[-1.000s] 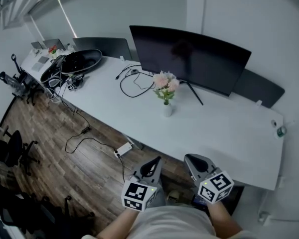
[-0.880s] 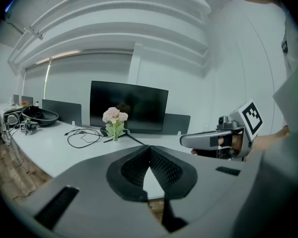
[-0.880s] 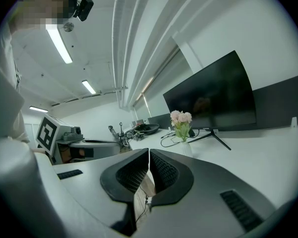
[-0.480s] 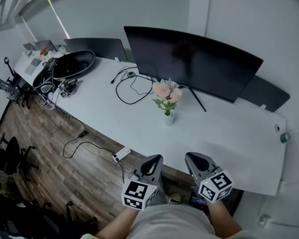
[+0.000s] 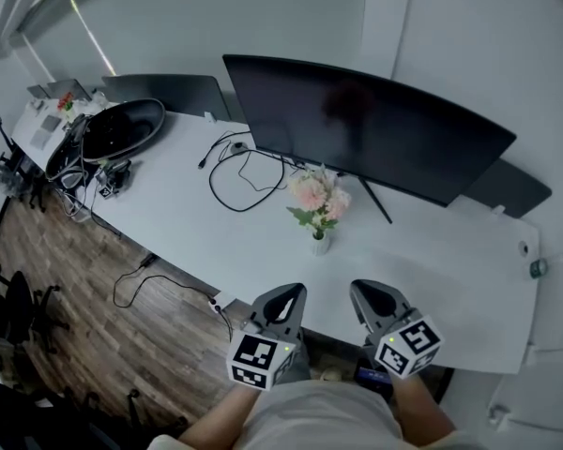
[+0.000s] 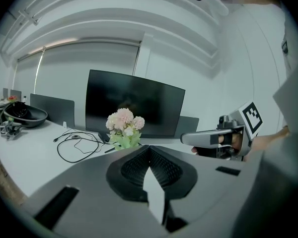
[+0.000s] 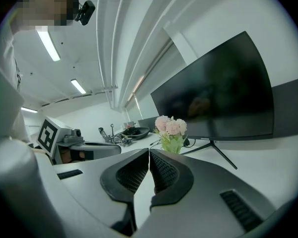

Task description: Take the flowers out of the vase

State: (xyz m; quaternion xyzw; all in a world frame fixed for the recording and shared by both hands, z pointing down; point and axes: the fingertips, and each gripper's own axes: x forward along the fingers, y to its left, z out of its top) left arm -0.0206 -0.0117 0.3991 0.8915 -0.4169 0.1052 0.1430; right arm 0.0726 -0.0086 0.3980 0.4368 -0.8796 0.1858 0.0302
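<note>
Both grippers are empty with their jaws pressed together. The left gripper (image 6: 149,148) and the right gripper (image 7: 149,150) are held side by side over the near edge of the white tabletop (image 5: 432,261), pointing toward the far edge.

The pink flowers (image 5: 317,193) stand upright in a small white vase (image 5: 321,244). It sits about midway along the tabletop, nearer the near edge than the far one, straight ahead of the grippers and apart from them. Just behind it, along the far edge, is a wide dark monitor (image 5: 375,129) with its stand leg beside the vase.

No writing can be read. The cubes (image 5: 258,362) on the grippers show only square black-and-white patterns, and a pale mark on the monitor's lower bezel is too small to make out.

Bare tabletop lies between the vase and the near edge, and it runs on to the right end, where a small green-topped object (image 5: 539,268) sits at the edge. Left of the vase lies a looped black cable (image 5: 239,172). A black round dish (image 5: 122,129) sits among tangled gear at the far left end. Wood floor (image 5: 66,270) shows beyond the near edge.
</note>
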